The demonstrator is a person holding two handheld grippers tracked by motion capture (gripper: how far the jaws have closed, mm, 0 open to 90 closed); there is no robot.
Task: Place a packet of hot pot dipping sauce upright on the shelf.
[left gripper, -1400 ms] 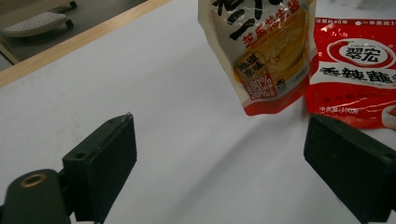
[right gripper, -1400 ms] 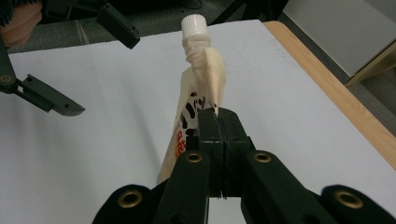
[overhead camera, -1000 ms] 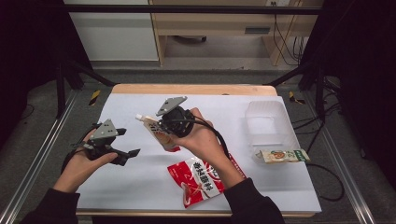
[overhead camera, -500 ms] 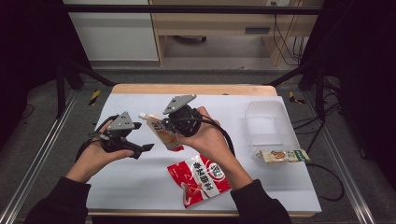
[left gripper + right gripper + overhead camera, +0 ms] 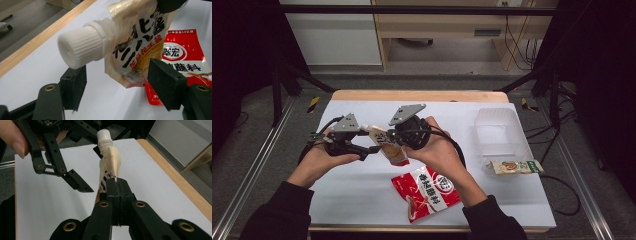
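The person's left hand (image 5: pixel 324 157) comes in from the lower left, forearm angled up and to the right, and holds the left gripper (image 5: pixel 364 148) lifted off the white tabletop (image 5: pixel 362 200), its grey plate on top and its black fingers (image 5: pixel 75 86) pointing right. Those fingers have just been closing but stand released: in the left gripper view the ribbed white cap (image 5: pixel 80 47) of the spout pouch (image 5: pixel 389 147) sits between and above them, with neither pad pressing on it.

The pouch hangs in the air between the two grippers, above the tabletop, its cap turned toward the left gripper. The right gripper (image 5: pixel 398 142) holds it: in the right gripper view its fingers (image 5: pixel 117 192) are clenched flat on the pouch's body, the spout rising past them. The right hand (image 5: pixel 437 147) wraps that gripper from the right, wrist bent, forearm running down to the bottom edge.

Just below the pouch a red sachet (image 5: pixel 429 192) lies flat on the tabletop. Farther right stands a clear plastic tub (image 5: pixel 497 132), and near it, toward the front, a small pale packet (image 5: pixel 514 166) lies on its side, well apart from both hands.
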